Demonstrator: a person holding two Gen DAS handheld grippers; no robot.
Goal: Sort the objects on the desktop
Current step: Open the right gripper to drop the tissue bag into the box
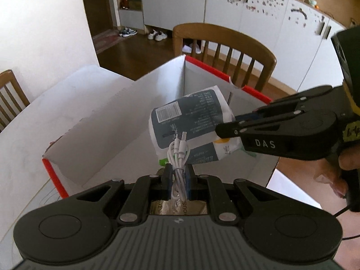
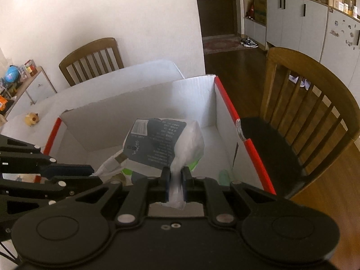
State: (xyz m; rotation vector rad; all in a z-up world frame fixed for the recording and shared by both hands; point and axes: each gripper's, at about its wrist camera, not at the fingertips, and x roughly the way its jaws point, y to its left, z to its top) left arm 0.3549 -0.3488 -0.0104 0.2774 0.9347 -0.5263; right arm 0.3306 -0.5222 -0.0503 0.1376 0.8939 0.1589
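Observation:
My left gripper (image 1: 178,173) is shut on a coiled white USB cable (image 1: 178,155), held over the near edge of a white cardboard box with red rims (image 1: 157,83). My right gripper (image 2: 176,181) is shut on the plastic end of a white and dark-blue tissue pack (image 2: 157,141), held above the inside of the box (image 2: 193,96). In the left wrist view the right gripper (image 1: 227,127) comes in from the right, holding the pack (image 1: 191,117) just behind the cable. In the right wrist view the left gripper (image 2: 90,173) and the cable (image 2: 112,162) show at the left.
The box stands on a white table (image 1: 27,135). A wooden chair (image 2: 310,103) stands close to the box's right side, another (image 2: 92,58) behind the table. A small yellow toy (image 2: 32,118) lies on the table left of the box. A packet (image 1: 177,207) shows under the left gripper.

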